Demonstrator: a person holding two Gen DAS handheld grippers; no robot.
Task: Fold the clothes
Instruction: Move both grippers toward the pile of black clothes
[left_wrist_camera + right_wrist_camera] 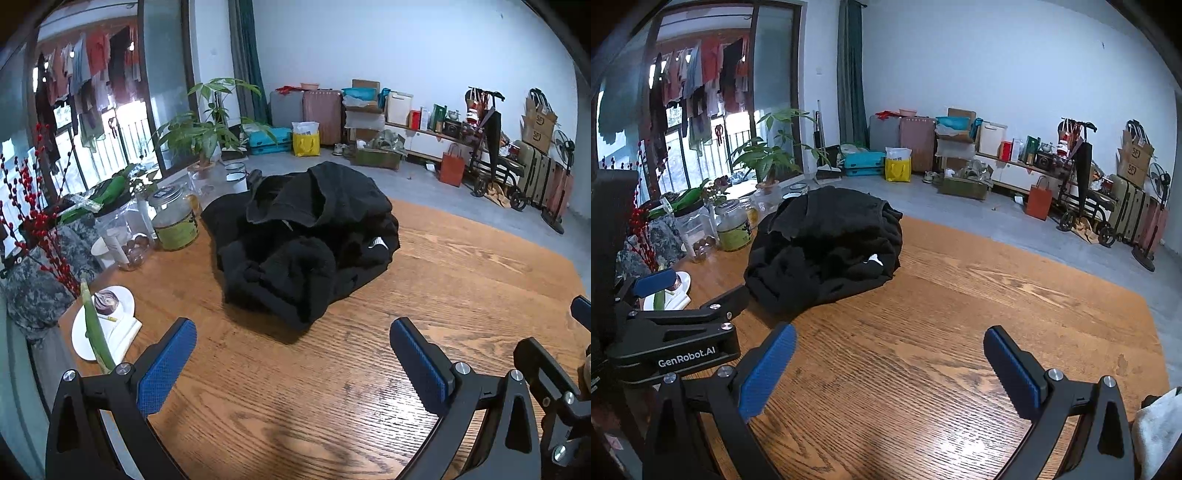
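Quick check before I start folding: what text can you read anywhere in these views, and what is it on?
"GenRobot.AI": on the left gripper body, right wrist view.
"SF": on the stacked cardboard boxes by the wall.
Jar label: too blurred to read.
Yellow bag print: too small to read.

Readable: "GenRobot.AI", white letters on the side of the black metal left gripper (670, 291), seen from the right wrist view.

Readable: "SF", dark round-framed logo printed on stacked brown cardboard boxes (540, 123) against the white far wall, right side; repeated on at least two box faces, also legible from the right wrist view (1134, 158).

Not legible: yellow-green label on the clear glass jar with dark lid (173, 218) on the brown wooden table; print present, too small to read. Same for the lid top and the print on the yellow shopping bag (306, 142) on the grey floor.
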